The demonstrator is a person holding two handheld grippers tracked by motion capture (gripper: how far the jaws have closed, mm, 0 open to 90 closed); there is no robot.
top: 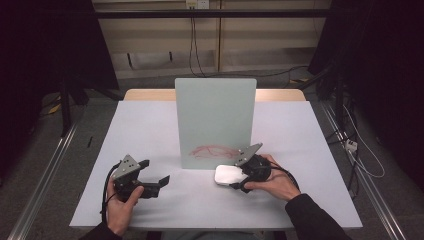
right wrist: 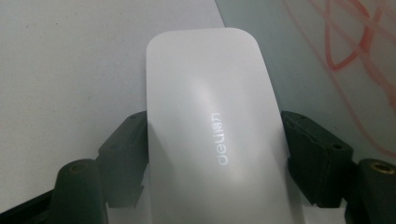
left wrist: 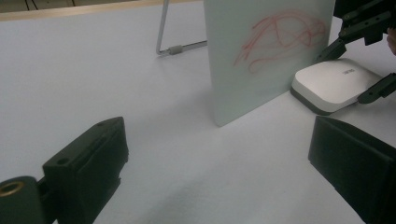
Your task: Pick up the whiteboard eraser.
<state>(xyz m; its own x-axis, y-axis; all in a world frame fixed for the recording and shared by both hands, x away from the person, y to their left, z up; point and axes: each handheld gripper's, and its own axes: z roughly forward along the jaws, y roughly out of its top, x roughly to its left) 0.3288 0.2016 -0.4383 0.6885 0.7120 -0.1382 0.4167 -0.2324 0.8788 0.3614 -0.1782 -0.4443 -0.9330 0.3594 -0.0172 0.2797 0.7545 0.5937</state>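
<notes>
The right gripper (top: 239,176) had its 2 black jaws closed against the sides of a smooth, white whiteboard eraser (top: 229,175) with rounded corners and a grey base; it rested on the matte pale table (top: 150,125), just beside the foot of an upright, rectangular whiteboard (top: 215,120) scribbled with red marker lines (left wrist: 280,37); the left gripper (top: 155,172) sat well apart, jaws spread wide, holding nothing; a bent metal stand (left wrist: 164,42) propped the board.
</notes>
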